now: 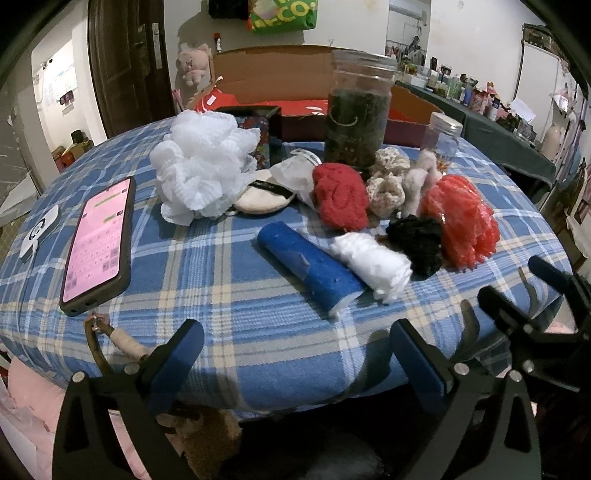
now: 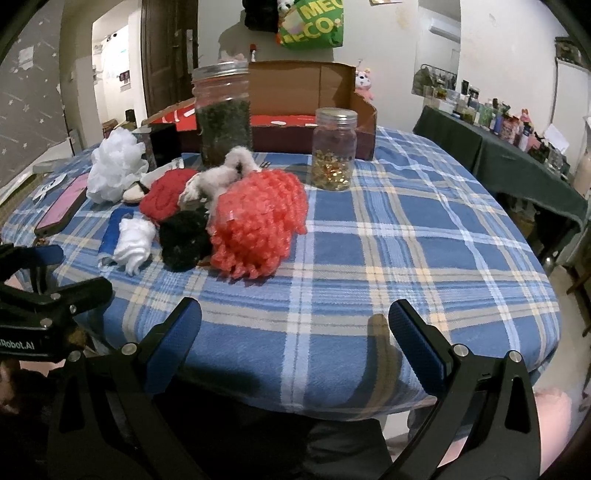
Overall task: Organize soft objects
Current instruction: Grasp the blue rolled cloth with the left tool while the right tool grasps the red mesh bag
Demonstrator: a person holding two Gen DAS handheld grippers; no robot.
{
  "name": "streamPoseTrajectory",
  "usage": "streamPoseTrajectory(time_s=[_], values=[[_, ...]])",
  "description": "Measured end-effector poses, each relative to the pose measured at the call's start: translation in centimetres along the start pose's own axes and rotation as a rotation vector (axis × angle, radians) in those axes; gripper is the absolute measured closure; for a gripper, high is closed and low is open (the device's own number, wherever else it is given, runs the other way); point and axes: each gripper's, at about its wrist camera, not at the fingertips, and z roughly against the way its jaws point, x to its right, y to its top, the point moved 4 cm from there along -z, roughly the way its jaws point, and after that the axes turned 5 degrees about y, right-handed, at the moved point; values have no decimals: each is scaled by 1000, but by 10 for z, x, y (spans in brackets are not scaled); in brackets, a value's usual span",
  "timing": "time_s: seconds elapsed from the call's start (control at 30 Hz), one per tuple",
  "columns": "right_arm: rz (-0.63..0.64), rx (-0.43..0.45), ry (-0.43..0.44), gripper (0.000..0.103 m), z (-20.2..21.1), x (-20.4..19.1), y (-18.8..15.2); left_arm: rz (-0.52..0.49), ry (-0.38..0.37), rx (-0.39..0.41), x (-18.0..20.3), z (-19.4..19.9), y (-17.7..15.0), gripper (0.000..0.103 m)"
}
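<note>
Both sets of fingers spread, empty; we take the blue sponge (image 1: 308, 266) w/ left gripper (image 1: 295, 354) first, squeezing lightly.

Green bag (image 2: 312, 27) hung on far wall: white letters "MEC" over "ECO", cut off at edges; "CO:" legible in left wrist view (image 1: 284, 14). Left claw (image 2: 40, 291), body side: white print "Robot.AI", start cut off. Phone (image 1: 98, 243) on counter: pink screen with keyboard, characters too small to read. Labels on bottles on side shelf illegible.
</note>
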Motion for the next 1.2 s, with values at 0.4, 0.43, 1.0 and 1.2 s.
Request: streamPoseTrajectory(time_s=[0.4,0.43,1.0,1.2], values=[[26,10,-13,0,-14,2,18,62,67,-5,-22,-19,15,0],[25,10,-13,0,-16,3,20,78,78,-11,-28,-19,14,0],[-22,26,90,0,-24,4,49,75,55,15,-22,-24,39,25],[-93,17,153,0,-33,6,59,88,36,-2,-24,-33,45,44]])
